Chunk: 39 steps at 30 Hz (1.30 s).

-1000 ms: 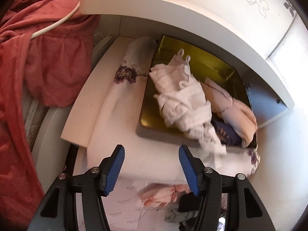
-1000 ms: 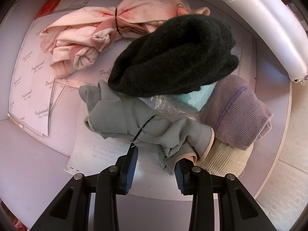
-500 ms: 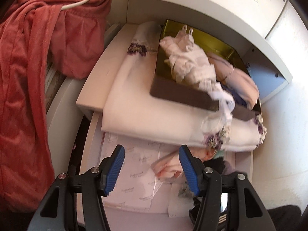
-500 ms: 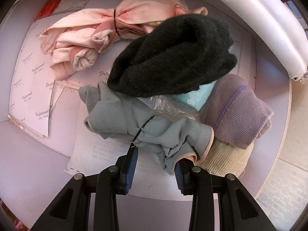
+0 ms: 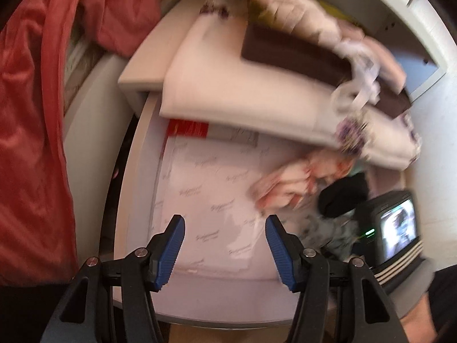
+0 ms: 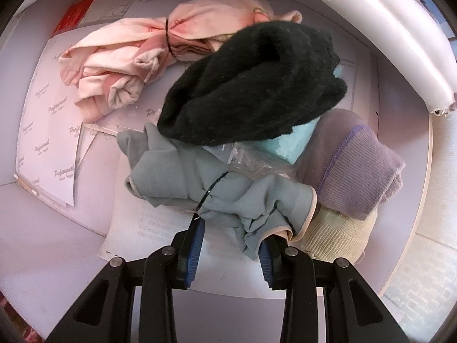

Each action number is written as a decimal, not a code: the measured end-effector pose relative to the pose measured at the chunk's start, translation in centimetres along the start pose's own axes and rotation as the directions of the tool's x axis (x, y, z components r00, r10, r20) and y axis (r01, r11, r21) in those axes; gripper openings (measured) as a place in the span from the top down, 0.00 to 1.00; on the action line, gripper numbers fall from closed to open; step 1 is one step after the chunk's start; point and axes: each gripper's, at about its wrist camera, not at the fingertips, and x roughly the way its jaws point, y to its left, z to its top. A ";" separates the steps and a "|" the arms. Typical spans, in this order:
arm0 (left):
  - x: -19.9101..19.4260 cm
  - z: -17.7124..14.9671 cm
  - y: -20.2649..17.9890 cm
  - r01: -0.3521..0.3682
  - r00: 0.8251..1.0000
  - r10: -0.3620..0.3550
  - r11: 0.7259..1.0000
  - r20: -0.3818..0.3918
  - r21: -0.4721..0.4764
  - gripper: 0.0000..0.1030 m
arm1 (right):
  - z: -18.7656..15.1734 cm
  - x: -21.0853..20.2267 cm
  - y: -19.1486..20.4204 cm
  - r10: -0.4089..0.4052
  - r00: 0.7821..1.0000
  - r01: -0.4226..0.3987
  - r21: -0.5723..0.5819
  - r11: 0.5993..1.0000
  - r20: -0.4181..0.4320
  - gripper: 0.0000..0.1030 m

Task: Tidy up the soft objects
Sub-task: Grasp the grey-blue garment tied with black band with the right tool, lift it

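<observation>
In the right wrist view my right gripper (image 6: pixel 231 237) has its jaws set around the near end of a grey tied cloth bundle (image 6: pixel 200 183) lying on the lower shelf. Behind it lie a black knit piece (image 6: pixel 254 85), a pink tied bundle (image 6: pixel 128 57), a purple knit piece (image 6: pixel 354 165), a cream knit piece (image 6: pixel 337 234) and a light blue piece (image 6: pixel 288 145). In the blurred left wrist view my left gripper (image 5: pixel 225 245) is open and empty above the papers. A gold tin (image 5: pixel 294 51) holding white and pink clothes sits on the shelf above.
Printed white sheets (image 6: pixel 45 131) cover the lower shelf. A folded white cloth with purple flowers (image 5: pixel 242 91) lies under the tin. Red fabric (image 5: pixel 31 114) hangs at the left. The right gripper's body with its screen (image 5: pixel 397 228) shows at the right of the left view.
My left gripper has drawn back and down from the tin, so the lower shelf with papers and bundles now shows. My right gripper has held still on the grey bundle.
</observation>
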 end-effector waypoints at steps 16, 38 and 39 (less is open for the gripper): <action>5.8 -1.6 0.3 -0.044 0.977 0.045 0.999 -0.208 0.010 0.42 | -0.2 -0.4 -1.4 0.026 1.000 -0.027 0.042 0.999 0.011 0.72; 8.0 -1.6 0.4 -0.004 0.962 0.003 1.000 -0.272 0.000 0.42 | -1.0 -5.9 -3.4 0.252 0.967 -0.256 0.101 0.961 0.049 0.92; 7.9 -1.7 0.4 -0.003 0.963 0.003 1.000 -0.270 -0.001 0.42 | -1.0 -5.8 -3.5 0.254 0.966 -0.257 0.103 0.961 0.044 0.92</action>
